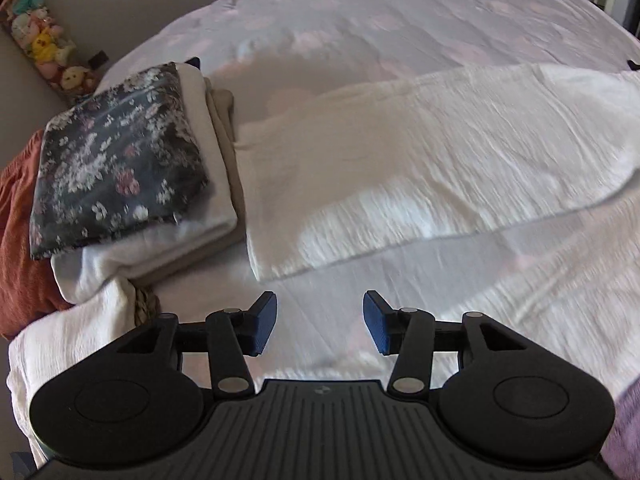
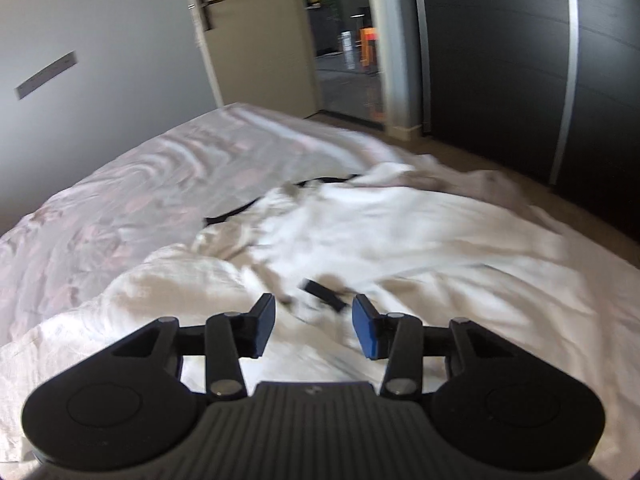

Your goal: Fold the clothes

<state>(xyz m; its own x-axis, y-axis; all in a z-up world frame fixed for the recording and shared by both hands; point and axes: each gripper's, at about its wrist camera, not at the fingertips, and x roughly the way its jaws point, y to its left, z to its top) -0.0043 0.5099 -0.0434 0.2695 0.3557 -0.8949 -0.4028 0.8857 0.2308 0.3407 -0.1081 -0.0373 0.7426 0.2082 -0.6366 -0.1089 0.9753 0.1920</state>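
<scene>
Bed point(image 1: 360, 32): white garment point(image 1: 400, 168) spread flat, folded stack point(image 1: 120, 160) at left. Left gripper point(image 1: 320, 323) and right gripper point(image 2: 314, 326) both released, holding nothing.

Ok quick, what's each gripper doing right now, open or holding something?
Left gripper: open, holding nothing.
Right gripper: open, holding nothing.

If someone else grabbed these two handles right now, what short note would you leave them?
Left gripper: open, empty, over the bed.
Right gripper: open, empty, just above the crumpled white garment with black straps.
Done: a stack of folded clothes, dark floral piece on top, sits at the left of the pale bedspread.
Beside it lies a long white crinkled cloth, spread flat.
Left: fold the white pieces and add them to the stack.
</scene>
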